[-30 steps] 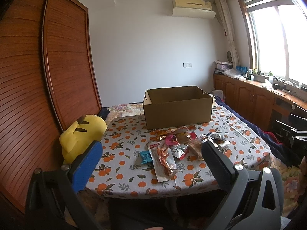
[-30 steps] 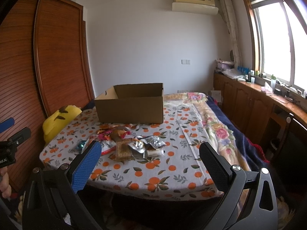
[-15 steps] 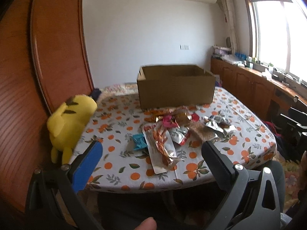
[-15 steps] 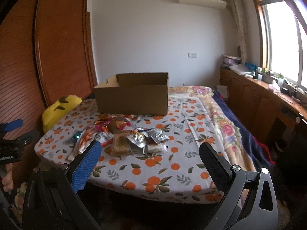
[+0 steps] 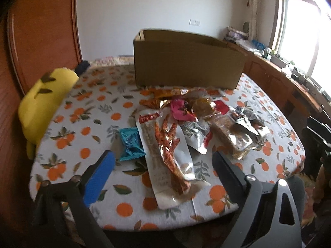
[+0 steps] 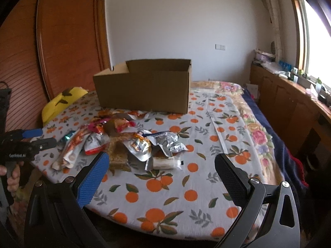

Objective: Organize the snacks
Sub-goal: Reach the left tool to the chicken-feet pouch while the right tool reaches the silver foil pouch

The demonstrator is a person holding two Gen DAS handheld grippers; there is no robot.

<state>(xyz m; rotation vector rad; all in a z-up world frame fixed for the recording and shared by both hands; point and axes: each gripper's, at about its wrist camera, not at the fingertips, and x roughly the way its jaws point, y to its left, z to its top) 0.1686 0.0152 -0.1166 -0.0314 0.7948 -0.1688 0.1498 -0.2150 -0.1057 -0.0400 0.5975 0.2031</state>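
Nothing looks sorted yet. The snacks (image 5: 186,124) are lying in a loose heap on the table (image 5: 99,107), near the box (image 5: 186,64), which is standing just beyond them; its inside is hidden. The left gripper (image 5: 163,163) and right gripper (image 6: 161,165) are both hovering spread wide and empty at the near edge, so every packet is awaiting pickup.

From my left tool (image 5: 163,161), the long white packet (image 5: 165,155) lies straight ahead, with a blue wrapper (image 5: 130,144) just beside it. The snack pile (image 6: 124,142) fills the middle of the tabletop (image 6: 186,186), right up to the cardboard box (image 6: 144,86). Bare cloth lies ahead of my right tool (image 6: 161,165). A yellow plush toy (image 5: 43,101) crowds the left edge.
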